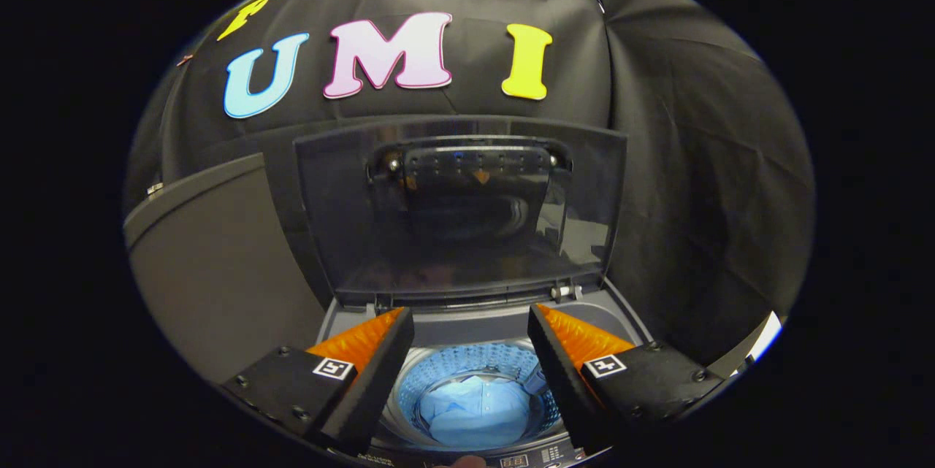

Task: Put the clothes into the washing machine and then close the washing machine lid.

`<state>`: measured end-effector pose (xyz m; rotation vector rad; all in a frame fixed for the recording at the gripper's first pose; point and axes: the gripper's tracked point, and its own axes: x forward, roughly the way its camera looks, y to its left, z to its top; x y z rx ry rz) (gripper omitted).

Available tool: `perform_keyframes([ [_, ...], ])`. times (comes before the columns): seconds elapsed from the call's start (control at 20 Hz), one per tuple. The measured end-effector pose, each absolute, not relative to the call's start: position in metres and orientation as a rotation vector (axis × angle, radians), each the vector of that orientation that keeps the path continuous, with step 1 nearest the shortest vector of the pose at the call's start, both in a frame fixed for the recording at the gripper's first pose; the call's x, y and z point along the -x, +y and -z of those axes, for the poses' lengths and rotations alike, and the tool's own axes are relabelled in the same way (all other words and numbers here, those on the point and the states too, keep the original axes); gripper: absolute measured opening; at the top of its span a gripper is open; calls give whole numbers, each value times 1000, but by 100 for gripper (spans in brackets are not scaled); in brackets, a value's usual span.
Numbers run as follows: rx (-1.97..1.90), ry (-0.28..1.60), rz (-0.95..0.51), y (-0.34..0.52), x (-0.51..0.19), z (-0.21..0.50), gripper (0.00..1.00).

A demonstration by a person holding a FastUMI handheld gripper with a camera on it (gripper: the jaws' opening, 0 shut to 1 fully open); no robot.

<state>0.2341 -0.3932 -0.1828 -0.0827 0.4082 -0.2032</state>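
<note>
A top-loading washing machine (584,311) stands below me with its dark see-through lid (460,212) raised upright behind the drum opening. A light blue shirt (475,409) lies at the bottom of the drum (467,362). My gripper (471,322) hovers above the drum, open, with nothing between its fingers; the shirt shows through the gap, well below them. The lid's handle (475,161) sits near its top edge, beyond the fingers.
A grey panel or cabinet (212,263) stands to the left of the machine. Black cloth hangs behind and to the right. The machine's control panel (533,459) runs along its near edge, where a fingertip (460,462) shows.
</note>
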Motion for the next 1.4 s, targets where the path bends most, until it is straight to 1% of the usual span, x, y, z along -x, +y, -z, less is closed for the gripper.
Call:
perform_keyframes([
  [0.45,93,344,182,-382,-268,132,98],
  [0.85,108,297,182,-380,-283,96,98],
  [1.15,157,267,193,-382,-295,79,98],
  [1.4,142,254,208,-387,-319,65,98],
])
